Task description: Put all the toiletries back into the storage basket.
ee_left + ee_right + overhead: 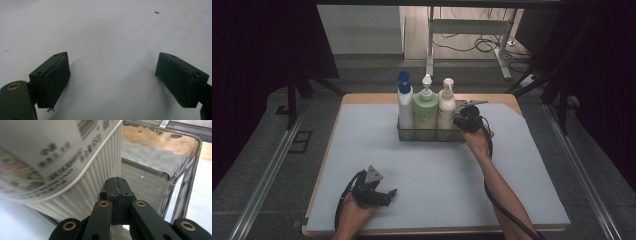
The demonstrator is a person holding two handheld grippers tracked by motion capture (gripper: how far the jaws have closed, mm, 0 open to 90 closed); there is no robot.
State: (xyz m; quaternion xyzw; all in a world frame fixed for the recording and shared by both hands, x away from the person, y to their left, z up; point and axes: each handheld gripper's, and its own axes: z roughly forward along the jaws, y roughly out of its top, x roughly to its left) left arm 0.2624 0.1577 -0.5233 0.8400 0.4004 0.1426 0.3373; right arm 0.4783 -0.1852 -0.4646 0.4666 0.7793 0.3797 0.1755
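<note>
Pale grey matting covers the wooden table (362, 150), where a clear rectangular plastic caddy (432, 134) holds 3 pump bottles, the right gripper (466, 121) pressed shut and empty beside the cream ribbed bottle (446, 110), the left gripper (384, 195) spread wide over bare mat near the front edge.

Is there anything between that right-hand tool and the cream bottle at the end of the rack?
Nothing visible. The right tool, jaws shut, sits right beside the cream bottle, inside the rack's free end. The left tool rests open on the mat, far away.
</note>
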